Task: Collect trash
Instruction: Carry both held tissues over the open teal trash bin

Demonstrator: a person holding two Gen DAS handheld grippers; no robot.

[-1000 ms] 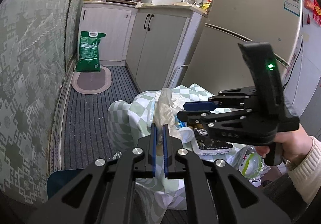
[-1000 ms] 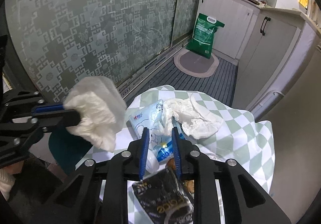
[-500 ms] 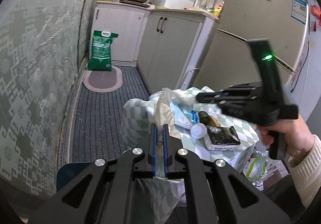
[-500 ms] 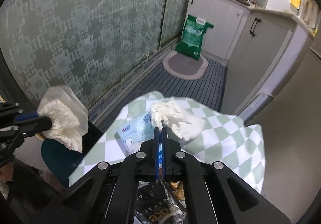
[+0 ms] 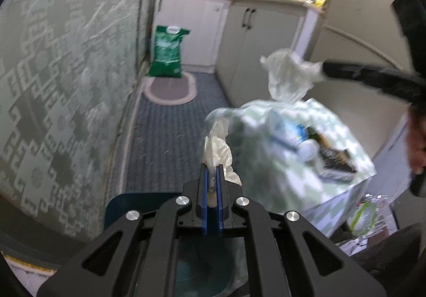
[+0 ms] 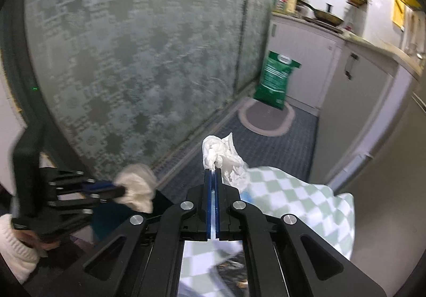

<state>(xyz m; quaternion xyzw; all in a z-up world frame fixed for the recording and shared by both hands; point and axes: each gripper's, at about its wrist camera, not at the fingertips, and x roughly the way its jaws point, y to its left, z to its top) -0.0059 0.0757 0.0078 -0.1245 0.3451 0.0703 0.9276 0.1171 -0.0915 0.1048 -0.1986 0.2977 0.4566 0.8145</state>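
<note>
My left gripper (image 5: 212,167) is shut on a crumpled white tissue (image 5: 217,149), held above a dark blue bin (image 5: 127,206). It also shows in the right wrist view (image 6: 119,189) with its tissue (image 6: 137,188). My right gripper (image 6: 212,170) is shut on a second crumpled white tissue (image 6: 225,154), lifted above the table with the green-checked cloth (image 6: 293,198). That tissue shows in the left wrist view (image 5: 289,78). More trash lies on the cloth (image 5: 266,142): a blue-white wrapper (image 5: 289,129), a black packet (image 5: 335,161).
A patterned glass door (image 6: 133,57) runs along the left. A green sack (image 5: 166,50) and an oval mat (image 5: 170,89) lie at the far end by white cabinets (image 5: 255,38). A fridge (image 5: 354,31) stands on the right. Bags (image 5: 364,217) sit under the table.
My right gripper has lifted its tissue up off the table. My left gripper has swung left and lower with its tissue, over the blue bin.
</note>
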